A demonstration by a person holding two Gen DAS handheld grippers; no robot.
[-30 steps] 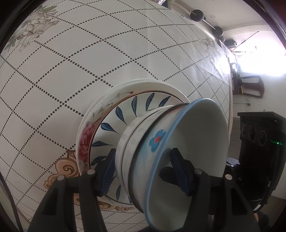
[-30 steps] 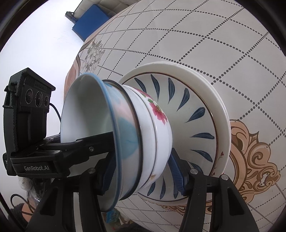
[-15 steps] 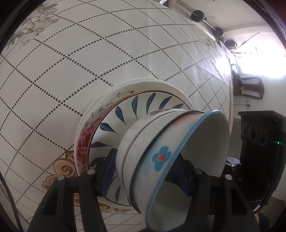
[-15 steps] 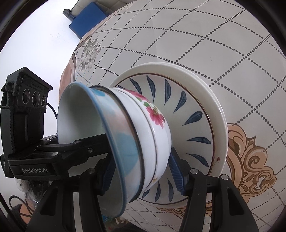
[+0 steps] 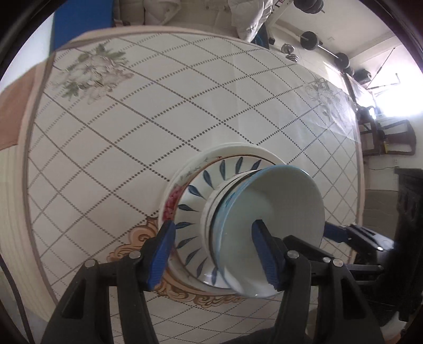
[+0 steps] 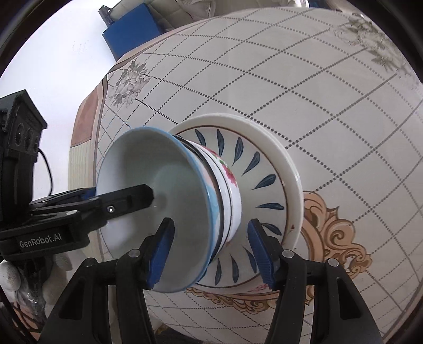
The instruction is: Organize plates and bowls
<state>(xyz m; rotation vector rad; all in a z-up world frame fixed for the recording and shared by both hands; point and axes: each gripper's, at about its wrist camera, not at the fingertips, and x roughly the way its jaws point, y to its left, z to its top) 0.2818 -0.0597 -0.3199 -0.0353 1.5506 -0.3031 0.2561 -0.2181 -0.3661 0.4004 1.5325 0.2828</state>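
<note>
A stack stands on the table: a wide white plate (image 6: 289, 169), a floral plate (image 5: 171, 203) and a blue-leaf plate (image 6: 253, 164). On these sit nested white floral bowls (image 6: 231, 182) topped by a blue-rimmed bowl (image 5: 280, 206). My left gripper (image 5: 212, 225) hovers above the stack, open, its pads clear of the bowls. One left finger (image 6: 127, 203) reaches over the top bowl. My right gripper (image 6: 210, 222) hangs over the other side with its jaws opening. The bowl wall lies below the gap, untouched. The right gripper's blue pad (image 5: 338, 232) shows past the bowl.
The tablecloth (image 5: 158, 119) carries a dotted grid and gold scrollwork. Beyond its far edge a person in pale clothes (image 5: 246, 18) stands by a blue block (image 5: 79, 23). Weights (image 5: 312, 39), a dark chair (image 5: 386, 137) and a black cabinet (image 5: 412, 211) lie to the right.
Both grippers have risen away from the bowls, so the stack looks smaller and the table's far edge has come into view. The top bowl tipped, then settled level on the stack.
</note>
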